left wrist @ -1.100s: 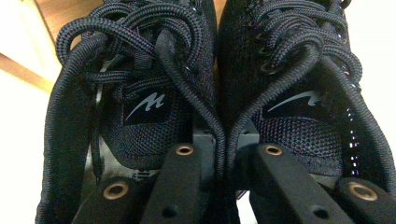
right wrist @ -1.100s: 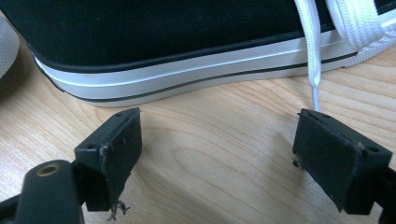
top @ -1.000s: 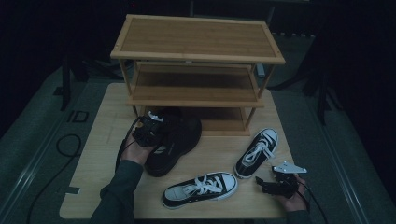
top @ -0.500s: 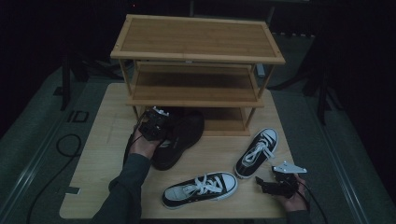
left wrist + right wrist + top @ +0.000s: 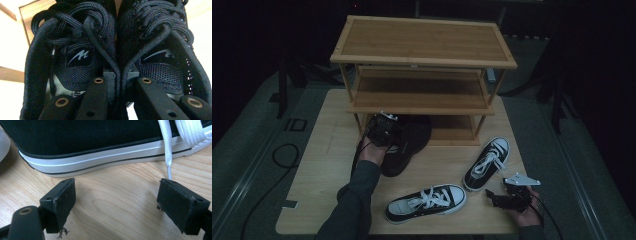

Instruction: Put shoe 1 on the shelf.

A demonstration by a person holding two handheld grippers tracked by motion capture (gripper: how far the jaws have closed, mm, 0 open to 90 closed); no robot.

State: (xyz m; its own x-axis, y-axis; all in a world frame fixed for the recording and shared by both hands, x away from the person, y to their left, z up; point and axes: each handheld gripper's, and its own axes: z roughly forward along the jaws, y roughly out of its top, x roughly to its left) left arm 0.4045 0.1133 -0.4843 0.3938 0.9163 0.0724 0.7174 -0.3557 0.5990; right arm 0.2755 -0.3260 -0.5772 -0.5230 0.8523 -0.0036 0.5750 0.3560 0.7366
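Black mesh trainers [image 5: 404, 145], a pair held side by side, were what the work turned on, and they sat at the mouth of the bamboo shoe rack [image 5: 422, 75], toes pointing in under its lowest shelf [image 5: 452, 131]. From the high view I judged their long axis to run from my left hand toward the rack, slightly angled to the right, so the coming push lay forward along that same line and into the bottom tier. The table [image 5: 322, 165] carried the rack at its far side and the other footwear nearer me.

My left gripper [image 5: 382, 131] was at the heel end of the pair. In the left gripper view its jaws were drawn close together, pinching the two inner collar walls of the trainers [image 5: 117, 70] between them, one jaw down in each shoe's opening. The heels hung toward me and the laces ran away from the camera.

My right gripper [image 5: 512, 196] rested well apart, at the near right corner of the table, jaws spread wide and holding nothing. Just beyond it lay a black canvas sneaker [image 5: 100, 142] with white laces, and a second one [image 5: 427, 202] lay nearer the middle.

Left was plainly the nearer hand for this pair.
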